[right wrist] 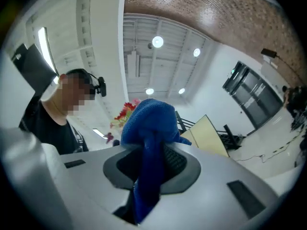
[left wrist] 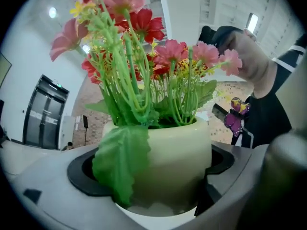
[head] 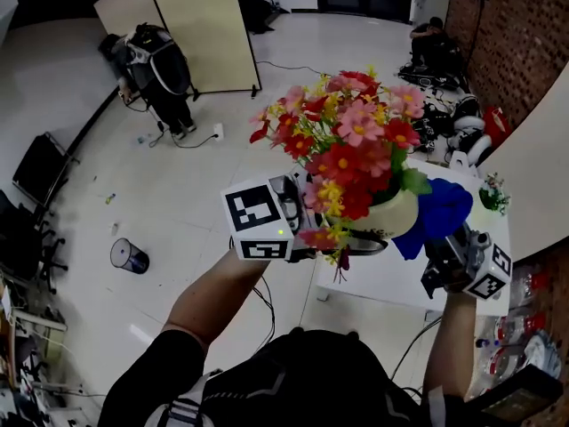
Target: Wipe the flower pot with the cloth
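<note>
With the flower pot (left wrist: 168, 157) clamped between the jaws of the left gripper (head: 302, 231) and the cloth (right wrist: 148, 123) pinched in the jaws of the right gripper (head: 449, 254) just beside it, press the bunch ahead of those jaws onto the pot wall, sweeping below the flowers (head: 351, 140).

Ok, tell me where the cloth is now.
Pinched in the right gripper, the blue cloth sits right of centre in the head view, beside the flower pot.
</note>
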Motion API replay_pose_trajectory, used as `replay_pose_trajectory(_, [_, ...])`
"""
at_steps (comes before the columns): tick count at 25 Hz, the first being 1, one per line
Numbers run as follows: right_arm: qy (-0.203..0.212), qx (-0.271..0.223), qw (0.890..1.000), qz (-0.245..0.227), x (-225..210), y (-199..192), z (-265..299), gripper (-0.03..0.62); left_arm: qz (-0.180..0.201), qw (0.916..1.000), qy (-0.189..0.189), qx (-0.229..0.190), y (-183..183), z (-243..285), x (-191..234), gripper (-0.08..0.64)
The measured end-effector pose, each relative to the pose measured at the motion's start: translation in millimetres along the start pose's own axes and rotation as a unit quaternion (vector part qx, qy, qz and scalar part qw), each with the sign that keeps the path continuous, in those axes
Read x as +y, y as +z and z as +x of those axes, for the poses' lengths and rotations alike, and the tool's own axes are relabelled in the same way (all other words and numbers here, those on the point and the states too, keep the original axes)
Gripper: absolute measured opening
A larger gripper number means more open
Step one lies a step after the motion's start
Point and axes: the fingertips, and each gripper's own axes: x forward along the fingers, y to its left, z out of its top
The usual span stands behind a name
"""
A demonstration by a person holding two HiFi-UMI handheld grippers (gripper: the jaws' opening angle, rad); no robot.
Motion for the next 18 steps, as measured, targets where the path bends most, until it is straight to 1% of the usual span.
replay_pose_trajectory(3, [-0.055, -0.008, 0.998, -0.016, -21.0, -1.1, 1.8, 0.064, -0.009, 0.9999, 0.013, 0.003, 8.5, 29.7, 3.6, 0.569])
replay_pose_trajectory(5, [-0.08, -0.001, 0.996, -0.032, -21.9, -7.7, 19.9, 0.064, -0.02, 0.9997, 0.011, -0.001, 17.3, 31.6, 4.5, 0.569])
replay_pose_trajectory(6, [-0.087, 0.004, 0.995, -0.04, -18.0, -12.1, 31.7, 0.064, -0.018, 0.9998, 0.01, 0.0, 21.5, 27.6, 3.9, 0.569])
replay_pose_trajectory(8, [-0.09, 0.007, 0.995, -0.05, -10.7, -13.7, 46.2, 0.064, 0.001, 0.9999, 0.009, 0.013, 24.7, 26.9, 2.8, 0.569])
replay_pose_trajectory(10, [-0.08, 0.008, 0.995, -0.059, -9.0, -6.8, 48.5, 0.064, 0.015, 0.9994, 0.011, 0.029, 21.7, 39.4, 5.3, 0.569])
replay_pose_trajectory(12, [-0.078, 0.016, 0.994, -0.079, -8.9, -4.4, 49.4, 0.064, 0.015, 0.9988, 0.021, 0.041, 14.3, 48.0, 12.0, 0.569])
replay_pose_trajectory(15, [-0.083, 0.022, 0.991, -0.099, -7.5, -8.1, 43.4, 0.064, 0.001, 0.9982, 0.031, 0.052, 2.0, 50.0, 22.7, 0.569])
replay_pose_trajectory(18, [-0.069, 0.019, 0.991, -0.109, 5.9, -6.3, 35.8, 0.064, -0.005, 0.998, 0.029, 0.056, -3.9, 51.7, 29.8, 0.569])
